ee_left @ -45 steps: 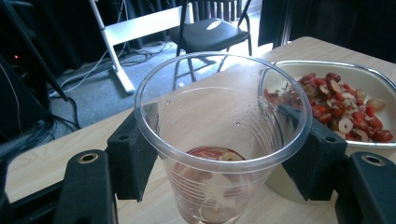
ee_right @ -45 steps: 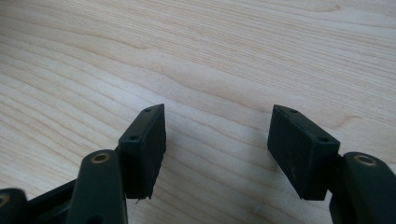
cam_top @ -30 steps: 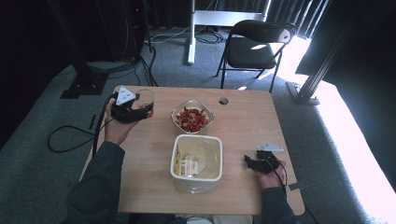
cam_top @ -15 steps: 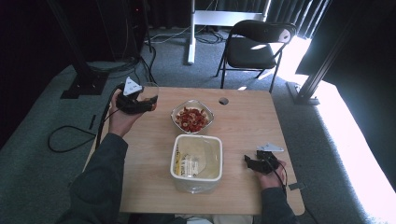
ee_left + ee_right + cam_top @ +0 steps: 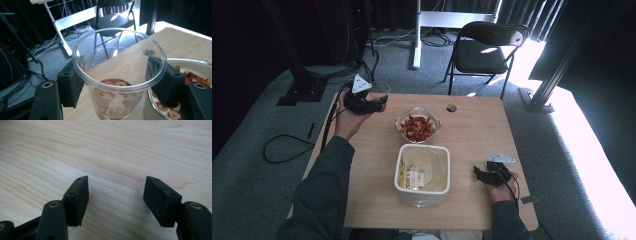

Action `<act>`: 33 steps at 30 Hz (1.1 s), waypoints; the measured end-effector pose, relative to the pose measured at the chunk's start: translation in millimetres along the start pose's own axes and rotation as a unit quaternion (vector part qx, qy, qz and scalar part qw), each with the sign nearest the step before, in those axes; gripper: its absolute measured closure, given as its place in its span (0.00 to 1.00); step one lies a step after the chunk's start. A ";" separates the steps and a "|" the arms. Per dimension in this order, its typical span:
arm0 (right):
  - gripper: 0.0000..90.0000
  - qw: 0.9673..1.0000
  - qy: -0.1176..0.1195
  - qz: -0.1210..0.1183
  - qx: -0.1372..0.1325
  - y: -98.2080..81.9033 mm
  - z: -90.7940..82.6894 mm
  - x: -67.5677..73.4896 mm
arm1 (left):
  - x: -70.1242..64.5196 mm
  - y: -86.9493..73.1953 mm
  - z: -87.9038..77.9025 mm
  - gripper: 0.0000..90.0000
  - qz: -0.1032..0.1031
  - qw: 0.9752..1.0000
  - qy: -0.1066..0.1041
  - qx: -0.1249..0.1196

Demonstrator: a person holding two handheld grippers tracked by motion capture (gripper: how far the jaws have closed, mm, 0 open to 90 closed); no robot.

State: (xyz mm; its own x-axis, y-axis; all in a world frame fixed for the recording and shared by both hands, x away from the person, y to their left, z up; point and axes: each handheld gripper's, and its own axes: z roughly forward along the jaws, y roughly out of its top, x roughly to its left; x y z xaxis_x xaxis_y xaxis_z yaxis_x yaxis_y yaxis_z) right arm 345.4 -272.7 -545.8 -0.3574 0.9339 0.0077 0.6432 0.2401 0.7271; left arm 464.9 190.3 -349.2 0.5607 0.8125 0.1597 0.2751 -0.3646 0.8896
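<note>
I am pinching the clear plastic cup point(image 5: 119, 75) upright in my left gripper point(image 5: 371, 103), holding it just left of the cereal bowl point(image 5: 417, 126); my right gripper point(image 5: 117, 202) is resting spread on the table.

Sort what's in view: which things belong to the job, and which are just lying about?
In the job: clear cup, clamped by the left gripper; bowl of cereal rings beside it.
Lying about: white tub, right gripper open and empty on the table, chair.

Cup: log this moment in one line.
left gripper: shut on cup | right gripper: open | bowl: on table
</note>
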 end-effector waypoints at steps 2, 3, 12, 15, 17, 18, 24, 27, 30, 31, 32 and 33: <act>0.41 1.000 0.000 0.000 0.000 -0.1 -0.1 0.1 | -1.3 2.3 1.4 0.37 0.007 1.000 0.001 0.006; 0.41 1.000 0.000 0.000 0.000 -0.1 0.0 0.0 | -2.7 4.1 2.0 0.37 0.012 1.000 0.000 0.006; 0.41 1.000 0.000 0.000 -0.002 -0.5 0.0 0.0 | -13.0 7.1 6.3 0.37 0.024 1.000 -0.005 0.004; 0.41 1.000 0.000 0.000 -0.002 -0.6 -0.1 0.0 | -15.6 7.5 7.1 0.38 0.031 1.000 -0.002 0.007; 0.41 1.000 0.000 0.000 -0.002 -0.7 -0.1 0.0 | -16.5 7.8 7.4 0.38 0.034 0.999 -0.002 0.006; 0.41 1.000 0.000 0.000 -0.002 -0.7 -0.1 0.0 | -17.4 7.9 7.8 0.38 0.035 0.999 -0.001 0.007; 0.41 1.000 -0.001 0.000 -0.003 -0.9 -0.1 0.1 | -22.6 8.7 10.0 0.38 0.052 0.998 0.004 0.018; 0.41 1.000 -0.001 0.000 -0.004 -0.9 0.0 0.2 | -28.3 13.4 13.0 0.38 0.069 0.997 0.008 0.029; 0.40 1.000 -0.001 0.000 -0.004 -0.9 0.0 0.2 | -32.2 19.1 13.7 0.38 0.078 0.997 0.010 0.024; 0.41 1.000 -0.001 0.000 -0.004 -0.9 0.0 0.2 | -32.8 20.5 13.6 0.38 0.077 0.997 0.008 0.022; 0.40 1.000 -0.001 0.000 -0.004 -0.9 0.0 0.2 | -33.0 21.1 13.8 0.38 0.077 0.997 0.009 0.023; 0.41 1.000 -0.001 0.000 -0.004 -1.0 0.0 0.2 | -33.6 21.8 14.8 0.38 0.078 0.997 0.009 0.028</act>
State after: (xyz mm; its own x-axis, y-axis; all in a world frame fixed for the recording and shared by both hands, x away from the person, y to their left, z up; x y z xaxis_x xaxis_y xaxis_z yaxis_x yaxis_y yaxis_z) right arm 344.7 -272.8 -546.4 -0.3563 0.9344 0.0067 0.6380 0.2380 0.7324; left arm 463.6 148.3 -341.6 0.5861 0.7521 0.3014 0.2289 -0.5106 0.8288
